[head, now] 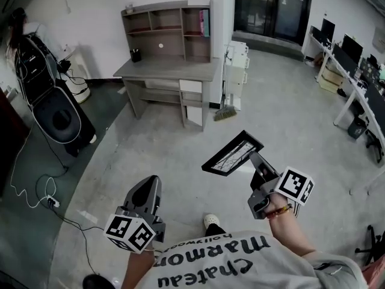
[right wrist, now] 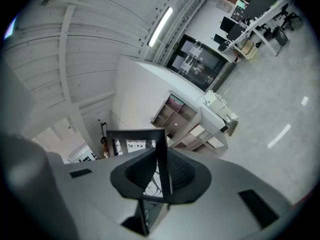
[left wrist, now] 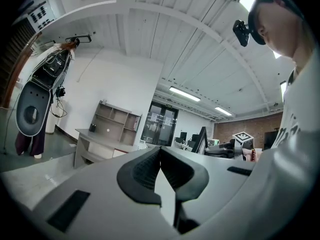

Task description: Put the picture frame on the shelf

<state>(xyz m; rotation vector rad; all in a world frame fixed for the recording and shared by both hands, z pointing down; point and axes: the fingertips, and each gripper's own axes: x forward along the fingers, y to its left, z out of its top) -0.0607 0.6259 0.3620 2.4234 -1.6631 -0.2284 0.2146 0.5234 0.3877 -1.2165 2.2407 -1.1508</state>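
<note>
frame: black frame (head: 230,155) is up in the air over the bare floor (head: 289,119), nowhere near the shelf (head: 167,29); it's out in front of the person, on their right
long axis: in the head view it runs from lower left to upper right; the far end points roughly toward the room's right side, not at the shelf
tilt: lying fairly flat, picture side up toward the head camera; you can see scribbly dark lines on a white sheet
right gripper (head: 252,158): pinching the frame by its long edge on the right; in the right gripper view the frame sits edge-on between both pads
left gripper (left wrist: 160,156): jaws pressed together, nothing in them; held low on the left
shelf: on a desk (head: 165,70) against the far wall; broom (head: 224,110) leans just beside it
</note>
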